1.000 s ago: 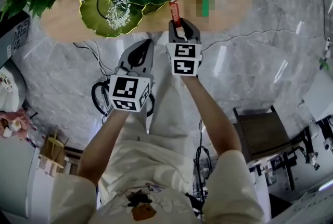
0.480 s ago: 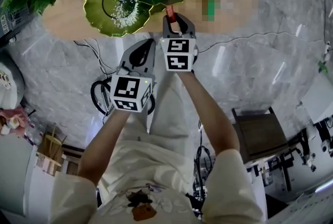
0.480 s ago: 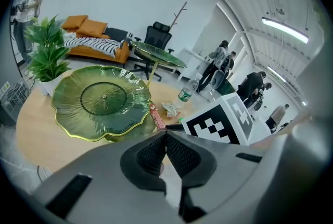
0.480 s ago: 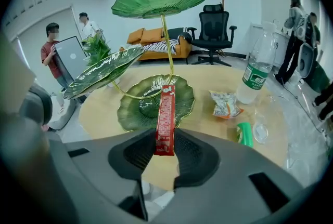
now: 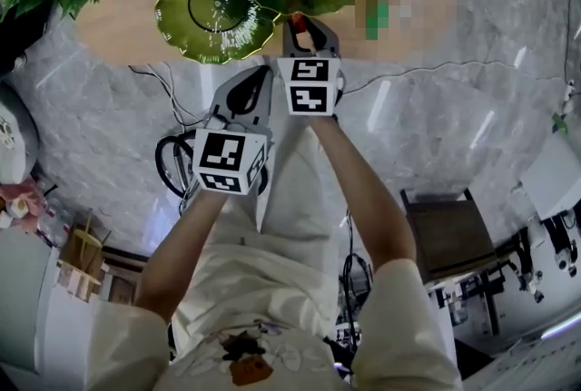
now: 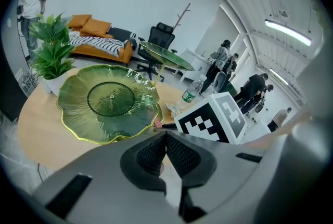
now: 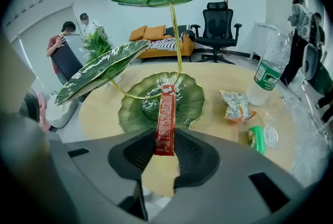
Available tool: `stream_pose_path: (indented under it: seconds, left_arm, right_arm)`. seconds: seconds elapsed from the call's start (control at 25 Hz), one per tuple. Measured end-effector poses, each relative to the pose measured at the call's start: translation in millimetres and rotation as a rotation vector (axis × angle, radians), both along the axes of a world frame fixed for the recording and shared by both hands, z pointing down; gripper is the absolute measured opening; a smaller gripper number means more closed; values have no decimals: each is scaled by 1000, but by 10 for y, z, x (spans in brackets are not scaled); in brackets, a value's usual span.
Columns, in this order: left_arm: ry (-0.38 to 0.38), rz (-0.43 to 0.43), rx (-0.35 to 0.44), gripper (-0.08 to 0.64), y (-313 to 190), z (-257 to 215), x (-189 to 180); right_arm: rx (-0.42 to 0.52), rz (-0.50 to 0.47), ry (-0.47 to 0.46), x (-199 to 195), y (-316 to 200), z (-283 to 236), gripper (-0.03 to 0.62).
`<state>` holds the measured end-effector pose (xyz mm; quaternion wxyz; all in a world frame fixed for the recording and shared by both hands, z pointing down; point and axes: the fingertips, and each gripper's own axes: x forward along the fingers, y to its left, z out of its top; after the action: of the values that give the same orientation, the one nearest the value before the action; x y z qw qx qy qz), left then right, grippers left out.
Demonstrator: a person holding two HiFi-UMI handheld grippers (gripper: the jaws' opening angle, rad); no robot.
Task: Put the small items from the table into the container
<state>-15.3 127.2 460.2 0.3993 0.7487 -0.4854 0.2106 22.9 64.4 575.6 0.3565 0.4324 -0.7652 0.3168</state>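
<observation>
Red stick packet [image 7: 166, 114], pinched in right gripper [image 7: 165, 146], has reached the green leaf-shaped glass dish [image 7: 196, 97]; release comes next. Left gripper [image 6: 166, 141] closed, empty.

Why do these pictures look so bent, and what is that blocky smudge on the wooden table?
Both gripper views: wide-angle lenses bow the room and darken the corners. Right gripper view: the long red snack packet between the jaws is crisp. Head view: that patch was laid over afterwards; the green leaf-shaped glass dish shows white glints.
</observation>
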Motion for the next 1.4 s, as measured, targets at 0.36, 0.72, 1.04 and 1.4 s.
stream_pose_path:
  seconds: [0.36,0.72,1.04,1.4]
  left_arm:
    - [-1,7,-9,8,-2,35,-65]
    - [4,15,-17,8,14,50,-78]
    - [4,14,-22,8,12,77,-107]
    - [3,14,-19,8,-37,71,-105]
  right_arm:
    - [4,20,-16,-123,-93,57,110]
    - [10,-8,-2,-228,-159,141,110]
    - [12,-18,-6,-277,-181,201,110]
    - [37,-40,-2,-275,-213,157,110]
